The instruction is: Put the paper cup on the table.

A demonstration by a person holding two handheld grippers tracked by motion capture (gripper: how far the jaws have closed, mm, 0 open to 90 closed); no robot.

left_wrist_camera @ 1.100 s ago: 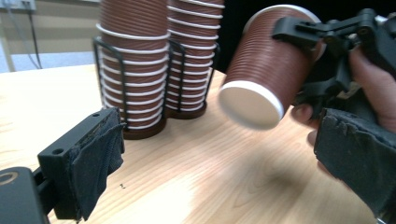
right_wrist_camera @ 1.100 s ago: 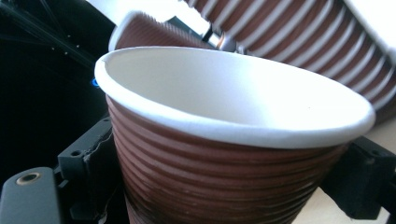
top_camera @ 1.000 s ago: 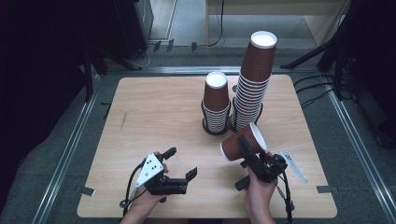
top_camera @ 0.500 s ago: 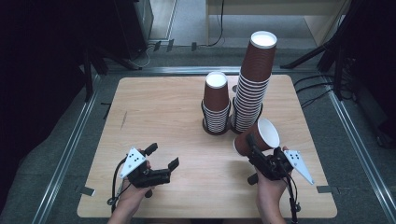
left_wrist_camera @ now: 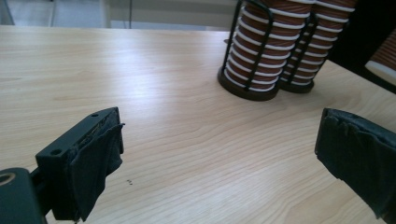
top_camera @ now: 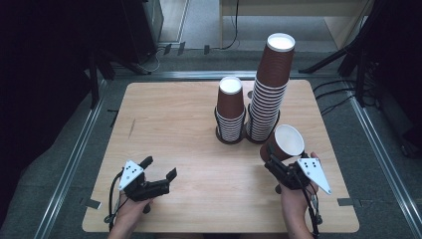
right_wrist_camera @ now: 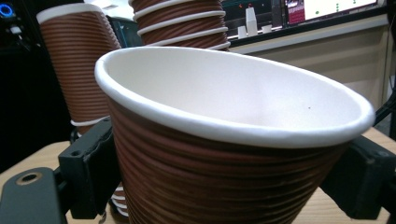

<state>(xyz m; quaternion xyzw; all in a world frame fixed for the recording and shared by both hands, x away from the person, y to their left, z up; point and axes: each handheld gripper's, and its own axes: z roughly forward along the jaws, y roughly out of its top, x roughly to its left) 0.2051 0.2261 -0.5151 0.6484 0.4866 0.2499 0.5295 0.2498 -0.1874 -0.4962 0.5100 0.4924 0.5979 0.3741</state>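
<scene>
A single brown ribbed paper cup (top_camera: 286,143) with a white inside is held above the table's right side, its mouth tilted up. My right gripper (top_camera: 272,158) is shut on its wall; in the right gripper view the cup (right_wrist_camera: 224,140) sits between both jaws. Two stacks of the same cups stand in black wire holders at the table's middle back: a short stack (top_camera: 230,109) and a tall stack (top_camera: 268,89) just left of the held cup. My left gripper (top_camera: 159,168) hovers open near the front left, with nothing between its jaws (left_wrist_camera: 219,158).
The wooden table (top_camera: 174,119) has bare room on its left half and along the front. In the left gripper view both stacks (left_wrist_camera: 259,51) stand ahead to the right. Metal rails and cables run on the floor around the table.
My right gripper has carried the cup rightward and turned its mouth upward. My left gripper has drawn back to the left, toward the front edge, still open.
</scene>
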